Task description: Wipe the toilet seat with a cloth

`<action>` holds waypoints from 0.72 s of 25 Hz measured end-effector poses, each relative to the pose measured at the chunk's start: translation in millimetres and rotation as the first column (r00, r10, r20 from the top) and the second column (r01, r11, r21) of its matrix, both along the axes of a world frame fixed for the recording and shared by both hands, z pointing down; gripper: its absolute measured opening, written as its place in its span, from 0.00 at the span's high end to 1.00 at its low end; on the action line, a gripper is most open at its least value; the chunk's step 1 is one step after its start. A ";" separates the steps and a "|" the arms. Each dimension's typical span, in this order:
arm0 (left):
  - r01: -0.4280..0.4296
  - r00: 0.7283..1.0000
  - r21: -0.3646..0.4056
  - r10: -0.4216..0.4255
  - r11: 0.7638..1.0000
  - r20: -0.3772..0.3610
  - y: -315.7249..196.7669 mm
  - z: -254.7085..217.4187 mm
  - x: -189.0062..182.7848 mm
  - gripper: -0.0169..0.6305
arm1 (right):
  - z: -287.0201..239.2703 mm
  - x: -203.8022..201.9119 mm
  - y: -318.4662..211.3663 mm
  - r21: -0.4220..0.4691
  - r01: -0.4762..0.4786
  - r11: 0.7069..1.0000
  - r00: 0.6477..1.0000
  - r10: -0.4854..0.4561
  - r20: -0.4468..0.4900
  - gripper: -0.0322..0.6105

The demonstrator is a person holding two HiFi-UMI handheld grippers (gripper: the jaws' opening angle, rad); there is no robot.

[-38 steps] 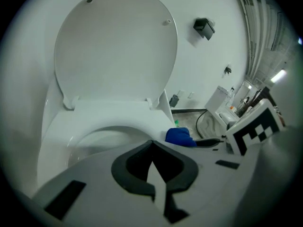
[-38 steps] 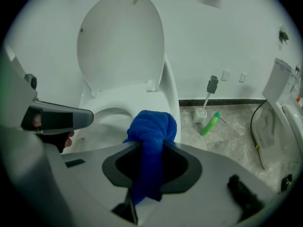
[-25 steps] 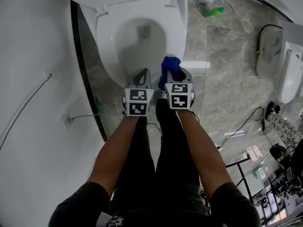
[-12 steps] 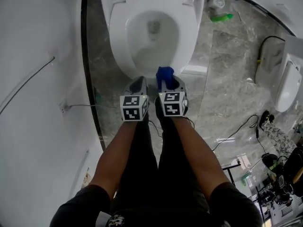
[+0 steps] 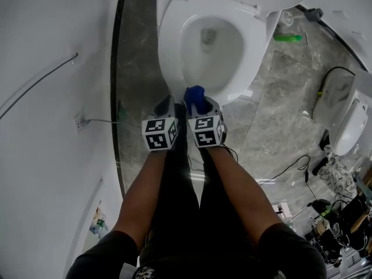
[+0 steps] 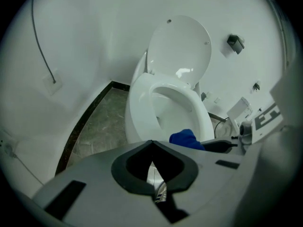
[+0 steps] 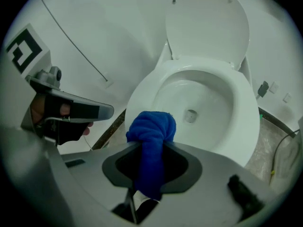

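Note:
The white toilet seat (image 5: pixel 251 51) lies down around the bowl, and the lid (image 7: pixel 207 25) stands open behind it. A bunched blue cloth (image 7: pixel 151 135) sticks out of my right gripper (image 7: pixel 150 148), which is shut on it. In the head view the cloth (image 5: pixel 195 97) sits at the seat's front rim, a little left of its middle; whether it touches the rim I cannot tell. My left gripper (image 5: pixel 165 103) hangs close beside the right one, shut and empty, over the floor in front of the bowl. The left gripper view shows the shut left gripper (image 6: pixel 152 144) and the cloth (image 6: pixel 185 138) to its right.
A white wall (image 5: pixel 52 97) with a thin cable and a dark baseboard (image 5: pixel 116 68) runs along the left. A green object (image 5: pixel 288 38) lies on the marble floor right of the toilet. A white appliance (image 5: pixel 349 129), cables and clutter fill the right side.
Both grippers have slid together from the seat's front right to its front left, the cloth still held. Their marker cubes have rolled. The toilet has shifted right in the head view.

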State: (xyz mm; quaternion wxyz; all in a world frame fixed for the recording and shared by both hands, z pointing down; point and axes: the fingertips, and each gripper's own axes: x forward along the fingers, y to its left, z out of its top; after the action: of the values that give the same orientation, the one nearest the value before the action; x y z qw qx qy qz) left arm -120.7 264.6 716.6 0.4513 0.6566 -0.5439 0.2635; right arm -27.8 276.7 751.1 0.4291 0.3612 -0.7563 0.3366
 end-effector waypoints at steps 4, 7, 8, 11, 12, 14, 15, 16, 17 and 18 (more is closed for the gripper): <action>0.048 0.999 0.008 -0.048 0.999 -0.008 -10.3 3.7 -20.6 0.96 | 2.5 -31.5 -10.8 -0.007 0.049 0.999 0.999 -0.049 0.020 0.80; 0.086 0.996 0.007 -0.086 0.996 -0.006 -23.5 -1.2 -27.7 0.96 | -2.7 -42.1 -26.5 -0.005 0.070 0.998 0.997 -0.070 0.036 0.80; 0.088 0.996 0.011 -0.088 0.996 0.001 -28.8 -1.4 -32.1 0.96 | -2.5 -46.8 -32.7 -0.003 0.069 0.998 0.997 -0.068 0.040 0.80; 0.027 0.998 0.042 -0.030 0.999 0.060 -46.4 -2.0 -43.2 0.96 | -1.0 -60.4 -53.7 0.003 0.061 0.998 0.997 -0.061 0.052 0.80; 0.001 0.997 0.051 -0.005 0.999 0.077 -52.8 -2.2 -45.6 0.96 | -1.5 -64.5 -61.9 0.006 0.057 0.998 0.997 -0.057 0.057 0.80; -0.002 0.998 0.059 -0.002 0.998 0.057 -68.1 -1.8 -49.6 0.96 | -2.5 -71.4 -80.5 0.013 0.044 0.999 0.997 -0.045 0.068 0.80; 0.021 0.999 0.058 -0.023 0.998 0.027 -76.9 -0.9 -52.3 0.96 | -2.7 -74.4 -90.5 0.018 0.036 0.999 0.997 -0.037 0.074 0.80; 0.046 0.999 0.057 -0.046 0.997 -0.001 -86.2 0.3 -55.8 0.96 | -2.6 -77.1 -100.6 0.023 0.028 0.999 0.996 -0.029 0.078 0.80; 0.062 0.998 0.057 -0.061 0.996 -0.018 -95.8 1.3 -59.3 0.96 | -2.6 -79.4 -110.6 0.028 0.019 0.999 0.996 -0.021 0.082 0.80; 0.064 0.998 0.060 -0.063 0.996 -0.027 -105.5 1.6 -62.2 0.96 | -2.8 -81.2 -120.2 0.034 0.009 0.999 0.996 -0.012 0.084 0.80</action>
State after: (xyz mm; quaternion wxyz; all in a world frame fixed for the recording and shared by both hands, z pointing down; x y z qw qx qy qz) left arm -182.9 159.1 718.3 0.4461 0.6555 -0.5666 0.2243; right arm -109.0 156.5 748.4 0.3925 0.3500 -0.7812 0.3365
